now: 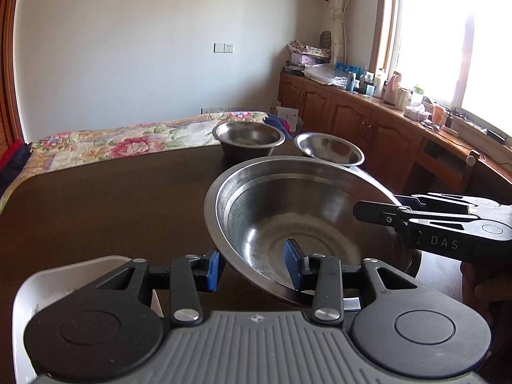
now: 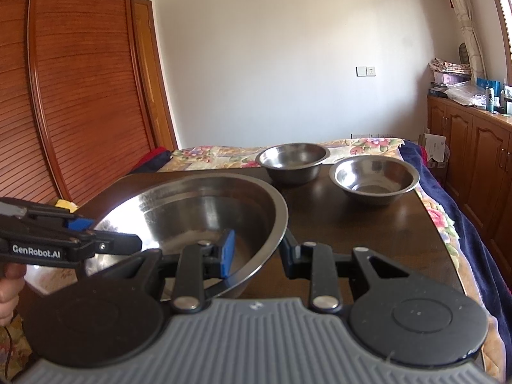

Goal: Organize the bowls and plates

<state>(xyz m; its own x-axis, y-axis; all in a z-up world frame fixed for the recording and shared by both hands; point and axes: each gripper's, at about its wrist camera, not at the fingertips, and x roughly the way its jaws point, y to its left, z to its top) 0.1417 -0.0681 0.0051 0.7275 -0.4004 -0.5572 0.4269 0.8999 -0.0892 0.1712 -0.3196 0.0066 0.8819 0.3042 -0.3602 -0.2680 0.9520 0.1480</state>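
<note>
I have the large steel bowl (image 1: pixel 300 224) tilted and lifted above the dark table (image 1: pixel 112 211), with both grippers working its rim from opposite sides. My left gripper (image 1: pixel 256 264) straddles the near rim, one blue pad (image 1: pixel 213 270) outside the wall and the other inside the bowl; the pads stand apart with gaps to the metal, so I read it as open around the rim, not clamped. My right gripper (image 2: pixel 257 252) likewise has one blue pad (image 2: pixel 228 252) inside and the other finger outside the wall at the bowl's three o'clock side, jaws spread wide around the rim; whether either pad touches the metal I cannot tell. Two small steel bowls (image 2: pixel 292 161) (image 2: pixel 374 179) stand upright near each other at the table's twelve o'clock edge, just before the floral bedspread (image 1: pixel 105 144). A pale tray (image 1: pixel 35 288) lies at my left gripper's eight o'clock.
</note>
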